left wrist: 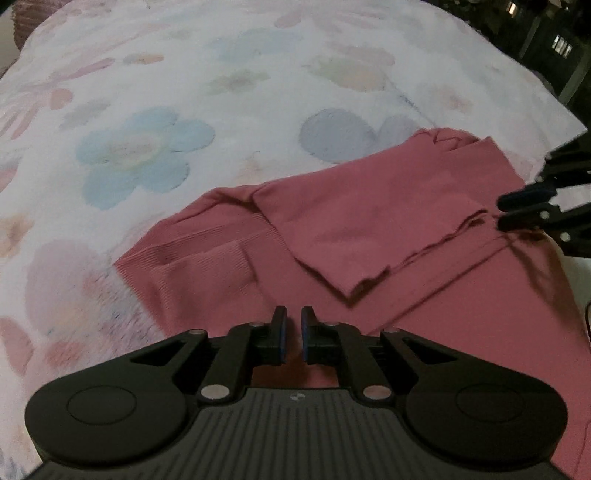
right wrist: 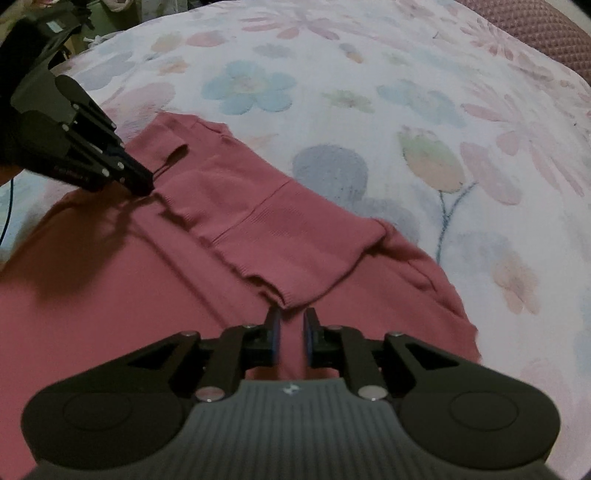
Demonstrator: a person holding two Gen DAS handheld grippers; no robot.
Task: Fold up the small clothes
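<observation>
A pink ribbed garment [left wrist: 369,214] [right wrist: 110,295] lies on the floral bedspread, with one part folded over on top of it [right wrist: 266,221]. My left gripper [left wrist: 294,314] hovers over the garment's near edge, its jaws almost together with nothing seen between them. From the right wrist view, the left gripper [right wrist: 144,184] has its tips at the folded flap's left edge. My right gripper [right wrist: 292,314] stands just short of the flap's near corner, narrowly open with only the cloth below showing through. In the left wrist view the right gripper [left wrist: 500,212] is at the flap's right edge.
The floral bedspread [left wrist: 147,110] [right wrist: 406,92] stretches well beyond the garment. A dark pink quilted surface [right wrist: 535,29] shows at the far right corner. Dark furniture or clutter [left wrist: 546,44] stands past the bed's edge.
</observation>
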